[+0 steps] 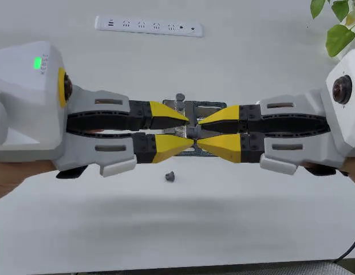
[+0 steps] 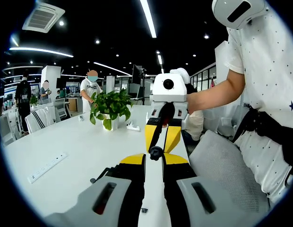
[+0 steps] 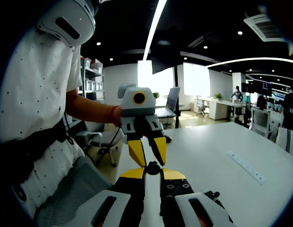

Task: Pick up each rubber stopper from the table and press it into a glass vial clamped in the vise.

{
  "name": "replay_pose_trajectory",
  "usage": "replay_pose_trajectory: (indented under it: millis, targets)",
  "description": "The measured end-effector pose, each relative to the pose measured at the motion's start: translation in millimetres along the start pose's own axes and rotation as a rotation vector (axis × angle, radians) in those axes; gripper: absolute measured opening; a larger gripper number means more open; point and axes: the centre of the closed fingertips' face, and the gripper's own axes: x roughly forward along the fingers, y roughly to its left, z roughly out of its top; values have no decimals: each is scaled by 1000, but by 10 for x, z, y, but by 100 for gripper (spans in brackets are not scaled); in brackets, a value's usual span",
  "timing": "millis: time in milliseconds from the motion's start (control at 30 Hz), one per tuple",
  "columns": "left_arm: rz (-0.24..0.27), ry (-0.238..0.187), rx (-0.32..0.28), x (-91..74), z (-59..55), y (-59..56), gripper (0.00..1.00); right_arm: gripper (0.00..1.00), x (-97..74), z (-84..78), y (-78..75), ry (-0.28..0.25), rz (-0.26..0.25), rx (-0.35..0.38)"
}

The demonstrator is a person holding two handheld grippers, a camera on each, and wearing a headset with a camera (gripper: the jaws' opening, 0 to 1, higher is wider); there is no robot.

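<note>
left gripper (image 1: 190, 131): comes in from left of vise (image 1: 212, 106). White moulded shell, black arms, yellow wedge tips. Jaws narrowly parted.
power strip (image 1: 148, 25): white, flat, well behind vise and to its left.
second stopper (image 1: 170, 176): small dark grey plug, lying loose on the table (image 1: 177, 229) in front of vise, slightly left.
grey knob-shaped piece (image 1: 180, 97): at vise's back-left edge. Too small to tell what it is.
stopper (image 1: 191, 136): dark, round, rubbery. Sits over vise's left end, where all four yellow tips converge. Can't tell which pair actually pinches it.
vise: flat bare metal, mostly hidden under the tips.
right gripper (image 1: 198, 131): mirror build, enters from right of vise. Jaws narrowly parted too, grip state unclear.
green leaves (image 1: 338, 37): far right, behind vise.
Surface: matte white tabletop, smooth.
Room, from the gripper views: open-plan office, dark ceiling, long strip lights (image 2: 147, 19), more white desks.
</note>
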Motion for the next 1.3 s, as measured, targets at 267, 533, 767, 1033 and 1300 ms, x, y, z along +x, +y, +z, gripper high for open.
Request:
replay_pose_trajectory:
  millis: [267, 533, 767, 1033, 1300]
  targets:
    - [-9, 4, 7, 10, 4, -16, 6, 7, -16, 0, -12, 2, 0, 0]
    - [-24, -4, -14, 5, 6, -36, 5, 7, -26, -3, 7, 12, 15, 6]
    - [-37, -20, -42, -13, 32, -45, 5, 7, -34, 26, 21, 9, 30, 6]
    - [-52, -28, -64, -29, 44, -67, 5, 7, -25, 55, 58, 16, 47, -10]
    - [-59, -37, -70, -42, 63, -69, 5, 6, 5, 105, 84, 21, 54, -19]
